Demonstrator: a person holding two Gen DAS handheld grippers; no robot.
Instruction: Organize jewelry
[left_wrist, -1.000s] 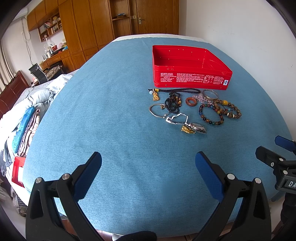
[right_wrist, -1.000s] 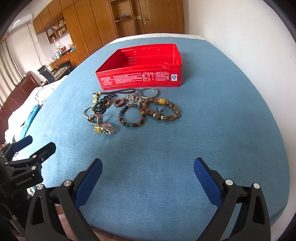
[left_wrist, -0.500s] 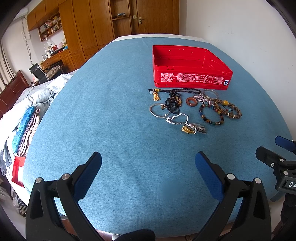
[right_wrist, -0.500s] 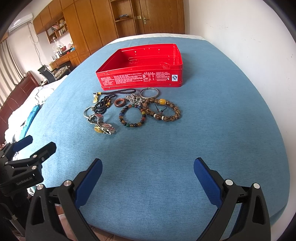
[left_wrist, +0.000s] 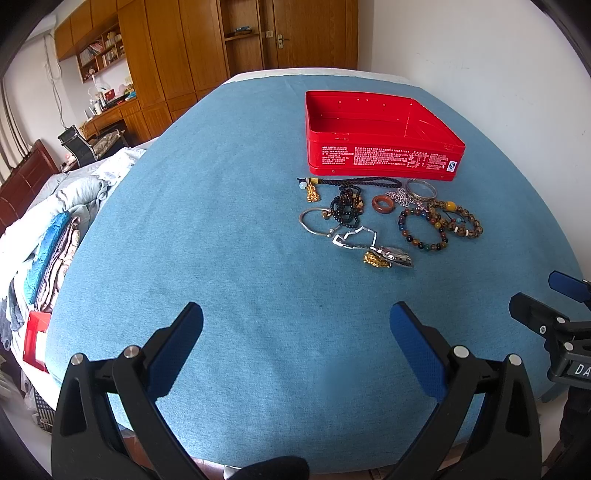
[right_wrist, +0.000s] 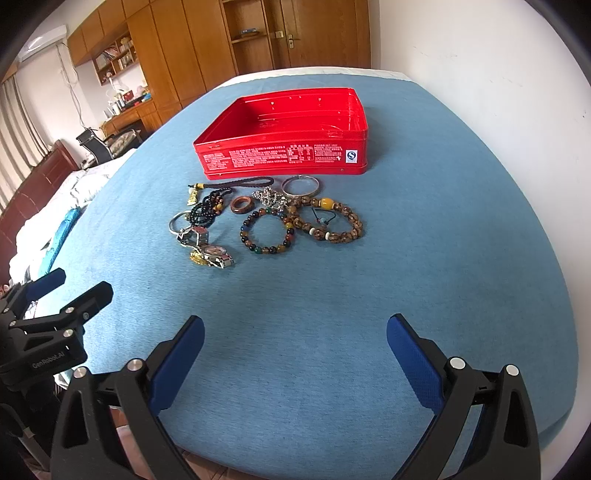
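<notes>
An open red tin box (left_wrist: 384, 160) (right_wrist: 284, 158) stands empty on the blue cloth. In front of it lies a cluster of jewelry: a brown bead bracelet (right_wrist: 330, 221), a multicolour bead bracelet (right_wrist: 266, 232), a reddish ring (right_wrist: 242, 205), a silver bangle (right_wrist: 300, 184), black beads (right_wrist: 207, 212), a cord with a gold pendant (left_wrist: 343, 182), and watches (right_wrist: 210, 254) (left_wrist: 388, 254). My left gripper (left_wrist: 295, 325) and right gripper (right_wrist: 295, 336) are both open and empty, hovering near the table's front edge, well short of the jewelry.
The blue-covered table (left_wrist: 221, 221) fills both views. A white wall (right_wrist: 480, 74) is to the right. A bed with piled clothes (left_wrist: 48, 236) is to the left, wooden cabinets (left_wrist: 184, 48) behind. Each gripper shows at the other view's edge.
</notes>
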